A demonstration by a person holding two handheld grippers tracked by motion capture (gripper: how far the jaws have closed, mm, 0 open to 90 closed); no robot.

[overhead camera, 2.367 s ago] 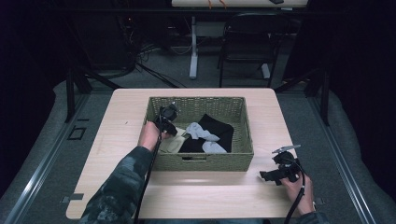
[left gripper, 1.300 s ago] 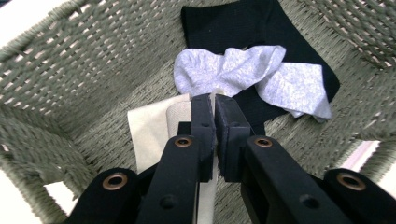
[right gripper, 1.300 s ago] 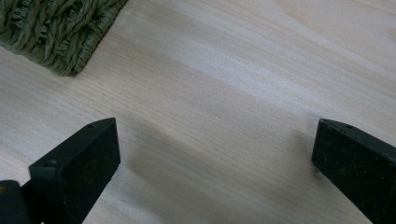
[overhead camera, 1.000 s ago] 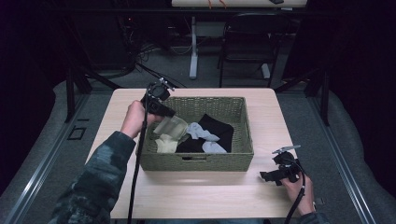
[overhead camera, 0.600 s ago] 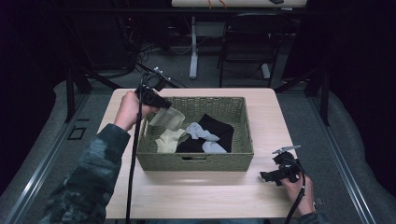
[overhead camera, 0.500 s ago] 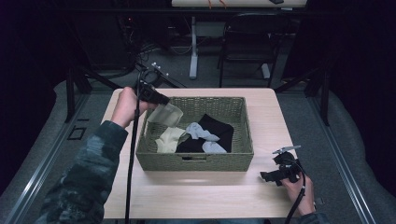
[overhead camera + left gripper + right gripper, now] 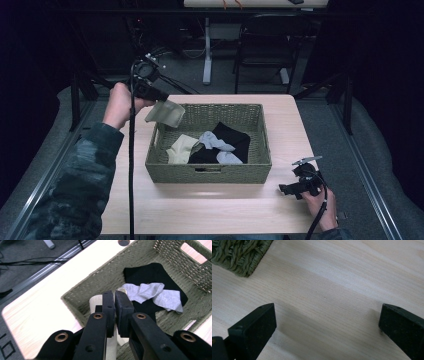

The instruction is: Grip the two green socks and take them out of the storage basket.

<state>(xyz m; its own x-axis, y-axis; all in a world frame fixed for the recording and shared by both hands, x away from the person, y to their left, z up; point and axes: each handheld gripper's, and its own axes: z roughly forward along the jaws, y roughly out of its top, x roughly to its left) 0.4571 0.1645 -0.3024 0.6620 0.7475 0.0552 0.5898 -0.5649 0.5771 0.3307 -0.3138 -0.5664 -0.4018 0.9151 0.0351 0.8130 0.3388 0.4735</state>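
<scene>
The left claw (image 7: 159, 96) is pinched shut on a beige cloth (image 7: 166, 113), which hangs toward five o'clock over the basket (image 7: 210, 172) rim's far-left corner. The right claw (image 7: 287, 189), wide open and empty, rests on the worktop (image 7: 200, 210) well off at the basket's four o'clock.

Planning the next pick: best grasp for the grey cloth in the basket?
Take the grey cloth at its bunched, raised middle fold, coming straight down from above. It lies crumpled on the black cloth, so pinching a ridge probably avoids lifting both; the basket walls block side approaches.

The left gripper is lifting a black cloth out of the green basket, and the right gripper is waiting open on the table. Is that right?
Almost. The cloth clamped in the left gripper is beige, not black, as the high view shows; the black cloth lies in the basket. The right gripper does wait open at the table.
</scene>
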